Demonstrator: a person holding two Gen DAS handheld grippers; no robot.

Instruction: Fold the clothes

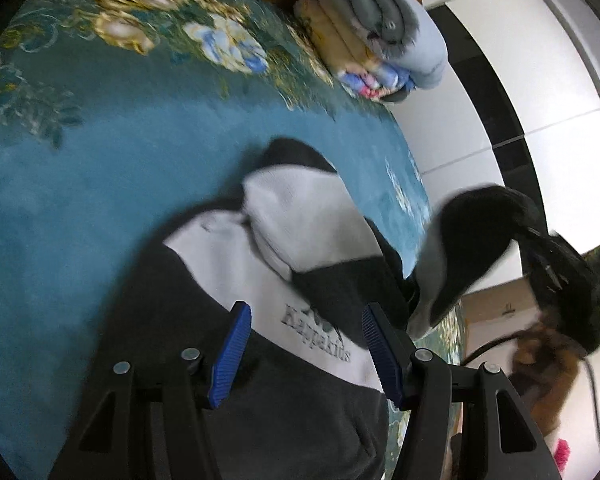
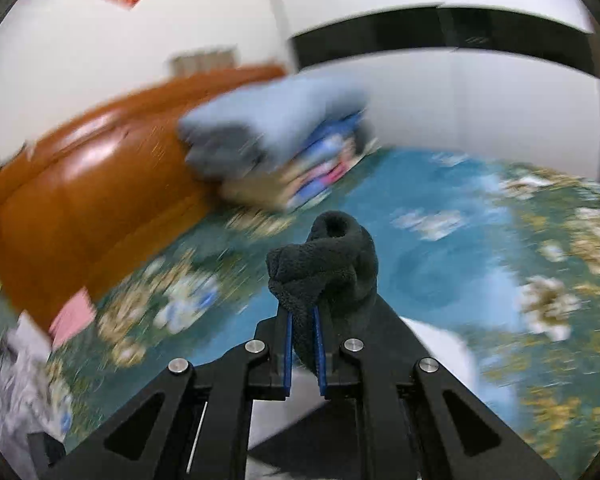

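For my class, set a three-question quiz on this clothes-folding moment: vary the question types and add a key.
1. True or false: the left gripper is clamped on the sweatshirt.
2. What do the right gripper fingers hold? A) dark sleeve cuff B) pink paper C) nothing
3. Fill in: folded blankets are stacked beside the wooden ____.

Key: 1 false, its fingers stand apart above the garment; 2 A; 3 headboard.
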